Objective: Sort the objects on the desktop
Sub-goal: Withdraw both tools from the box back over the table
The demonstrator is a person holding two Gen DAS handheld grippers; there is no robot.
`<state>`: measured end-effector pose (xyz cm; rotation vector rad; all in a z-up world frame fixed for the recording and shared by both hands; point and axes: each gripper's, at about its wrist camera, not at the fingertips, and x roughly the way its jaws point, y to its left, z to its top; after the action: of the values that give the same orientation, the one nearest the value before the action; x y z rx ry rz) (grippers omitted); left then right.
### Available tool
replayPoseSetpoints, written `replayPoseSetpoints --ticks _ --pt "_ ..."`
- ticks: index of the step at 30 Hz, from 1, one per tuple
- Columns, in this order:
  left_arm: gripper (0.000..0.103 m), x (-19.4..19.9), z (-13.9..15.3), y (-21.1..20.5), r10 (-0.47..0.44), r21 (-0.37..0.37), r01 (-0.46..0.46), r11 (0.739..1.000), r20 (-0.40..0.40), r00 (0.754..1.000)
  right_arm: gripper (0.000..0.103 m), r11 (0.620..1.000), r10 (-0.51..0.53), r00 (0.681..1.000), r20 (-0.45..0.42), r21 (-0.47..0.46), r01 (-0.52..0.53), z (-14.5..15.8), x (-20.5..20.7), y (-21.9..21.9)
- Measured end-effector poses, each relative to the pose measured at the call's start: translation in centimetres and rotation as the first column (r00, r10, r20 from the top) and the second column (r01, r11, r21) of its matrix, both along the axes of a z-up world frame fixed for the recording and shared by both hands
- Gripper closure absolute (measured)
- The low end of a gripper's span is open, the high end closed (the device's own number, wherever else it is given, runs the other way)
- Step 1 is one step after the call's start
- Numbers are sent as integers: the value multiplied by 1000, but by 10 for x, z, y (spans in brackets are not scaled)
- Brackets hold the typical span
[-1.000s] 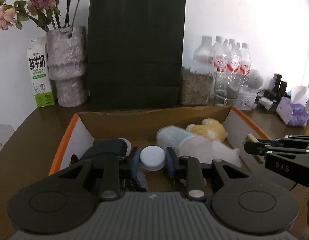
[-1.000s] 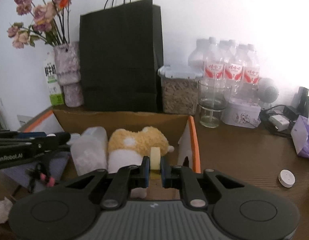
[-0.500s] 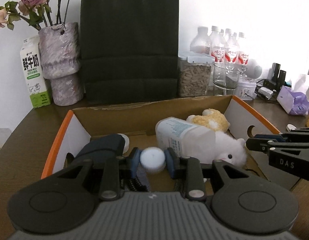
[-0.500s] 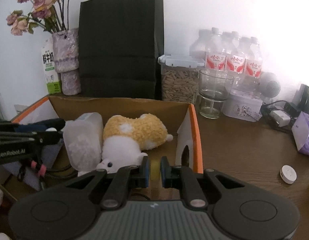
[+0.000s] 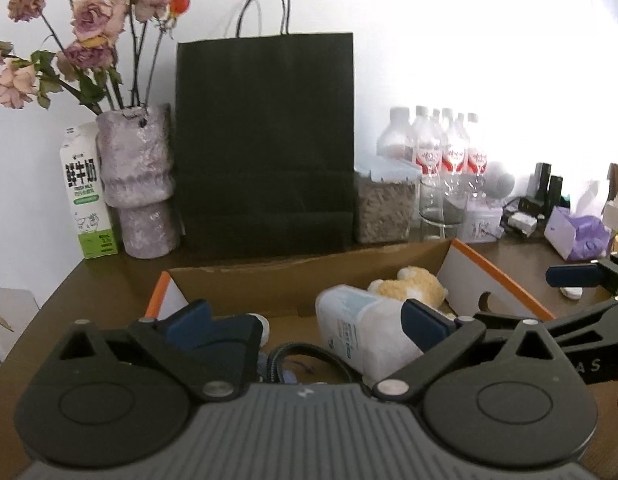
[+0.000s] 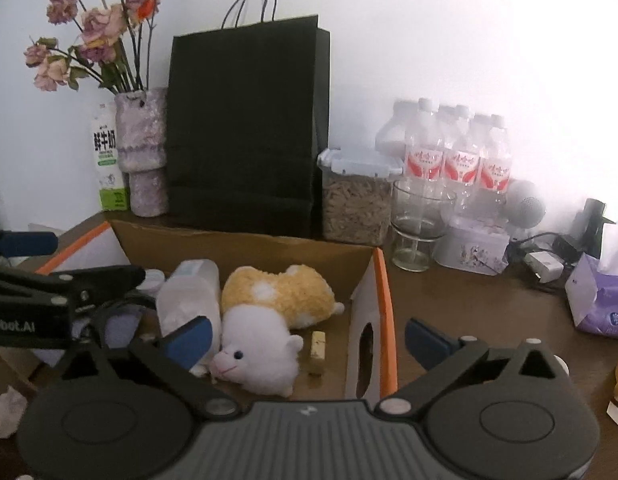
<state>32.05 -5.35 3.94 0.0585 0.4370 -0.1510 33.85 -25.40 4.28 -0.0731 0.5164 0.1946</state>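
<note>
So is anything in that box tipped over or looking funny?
Yes. The white plastic bottle lies on its side in the cardboard box, pressed against the plush toy, which is flopped over too. A small yellowish block lies loose beside the toy.

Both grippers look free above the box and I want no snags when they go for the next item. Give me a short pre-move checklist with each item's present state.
1. Left gripper open, holding nothing: ok.
2. Right gripper open, holding nothing: ok.
3. Small yellow block lies on the cardboard box floor, apart from the plush toy: ok.
4. White round piece in the box: cannot tell, hidden.
5. Black cable loops right under the left gripper: not ok, snag risk.
6. Grippers apart from each other: ok.
</note>
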Motion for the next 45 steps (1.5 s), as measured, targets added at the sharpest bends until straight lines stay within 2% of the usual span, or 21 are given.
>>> replayPoseSetpoints --ticks 14,21,31,38,45 --pt "0 -46 20 28 68 -46 -66 997 43 997 0 999 38 996 80 13 -39 28 -44 2" --pt "0 -76 24 52 123 -27 -122 992 41 992 0 999 42 995 86 9 -43 34 -76 0" --pt "0 -116 4 89 203 -13 -203 979 -36 979 0 999 28 1000 9 -16 -28 16 -113 -4" --pt "0 -136 -23 99 218 -4 -220 975 -114 969 0 1000 1 998 -65 -13 -2 -8 -133 -13" --pt "0 -144 -39 104 231 -17 -236 971 -154 961 0 999 -48 989 -142 -17 46 -35 -138 -27"
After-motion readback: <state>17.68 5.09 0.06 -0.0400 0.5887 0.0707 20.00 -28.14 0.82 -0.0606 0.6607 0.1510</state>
